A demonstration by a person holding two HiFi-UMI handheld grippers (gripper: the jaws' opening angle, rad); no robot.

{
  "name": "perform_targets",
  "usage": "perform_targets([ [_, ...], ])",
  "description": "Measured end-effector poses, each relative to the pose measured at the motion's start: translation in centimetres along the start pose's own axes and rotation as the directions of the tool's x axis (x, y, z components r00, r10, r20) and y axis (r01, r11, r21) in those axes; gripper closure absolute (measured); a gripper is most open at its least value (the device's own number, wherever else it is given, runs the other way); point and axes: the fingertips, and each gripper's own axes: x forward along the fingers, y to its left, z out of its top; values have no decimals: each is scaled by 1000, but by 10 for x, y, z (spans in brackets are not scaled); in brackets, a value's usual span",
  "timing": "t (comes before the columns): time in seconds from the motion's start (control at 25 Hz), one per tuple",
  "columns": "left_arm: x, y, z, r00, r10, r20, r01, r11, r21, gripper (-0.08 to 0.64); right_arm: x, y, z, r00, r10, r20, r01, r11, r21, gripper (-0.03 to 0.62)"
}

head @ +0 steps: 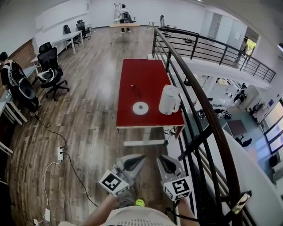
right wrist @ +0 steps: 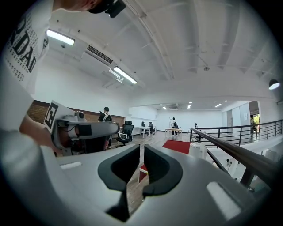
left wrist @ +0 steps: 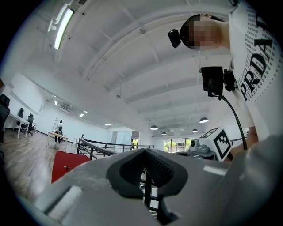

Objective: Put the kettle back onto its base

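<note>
Table (head: 148,70): red top, standing lengthwise just beside the railing.
Railing (head: 208,119): black bars along the right, a lower floor beyond it.
Office chairs (head: 52,70): black, at the left by white desks.
Power strip (head: 60,153): white, on the wood floor, cables trailing.
Small dark item (head: 134,86): on the table, perhaps a plug.
Person (head: 123,13): standing at a far table.

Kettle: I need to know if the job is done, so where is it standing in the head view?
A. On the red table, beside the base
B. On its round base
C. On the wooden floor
A: the white kettle stands on the red table, right of the round base and apart from it.
</note>
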Motion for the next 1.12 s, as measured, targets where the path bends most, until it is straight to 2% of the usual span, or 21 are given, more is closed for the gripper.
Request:
perform_targets([
  [0.16,13,22,-5,1000,-14,-15,14,1000,-3,568,18,-15,0,1000,-24,-12,24,1000,14,555],
  [0.28,26,37,5,1000,-27,15,27,1000,-7,568,31,-29,7,999,-43,-13,43,999,10,555],
  [0.48,49,68,12,999,-40,22,41,999,-13,568,60,-54,20,997,-79,-1,79,997,13,555],
  [0.64,60,97,14,999,-50,10,50,999,0,568,89,-62,30,996,-85,9,85,996,8,555],
  [1.12,91,164,18,995,-85,46,84,996,20,568,158,-82,35,992,-121,34,121,993,3,554],
])
